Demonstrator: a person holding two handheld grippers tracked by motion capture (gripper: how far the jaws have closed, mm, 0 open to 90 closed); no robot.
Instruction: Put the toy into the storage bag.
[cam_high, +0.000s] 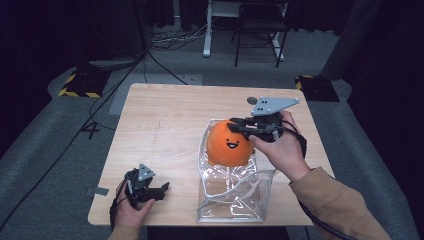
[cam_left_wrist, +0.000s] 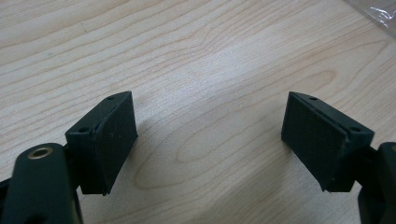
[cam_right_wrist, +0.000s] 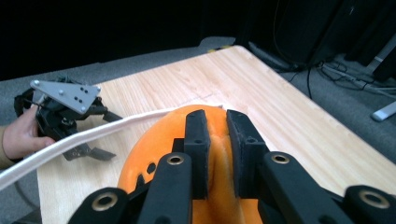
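Right gripper (cam_high: 235, 125) pinching a fold of the soft, light orange plush toy (cam_high: 227, 145) at the mouth of the clear plastic bag (cam_high: 235, 200) on the worktop (cam_high: 165, 125), best held by its yielding top; left gripper (cam_high: 161, 190) spread, idle.

Soft orange plush toy (cam_high: 229, 144), glossy clear plastic bag (cam_high: 235, 192), matt wooden table (cam_high: 165, 125)

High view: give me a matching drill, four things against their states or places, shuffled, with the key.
Things:
1. orange plush
2. clear bag
3. left hand-held gripper
4. right hand-held gripper

States:
A. open, nothing between its jaws, near the table's front edge
B. pinches the plush's top
C. lies on the table, mouth away from the person
D. sits at the bag's mouth

Pairs: 1-D, 2-C, 3-A, 4-B
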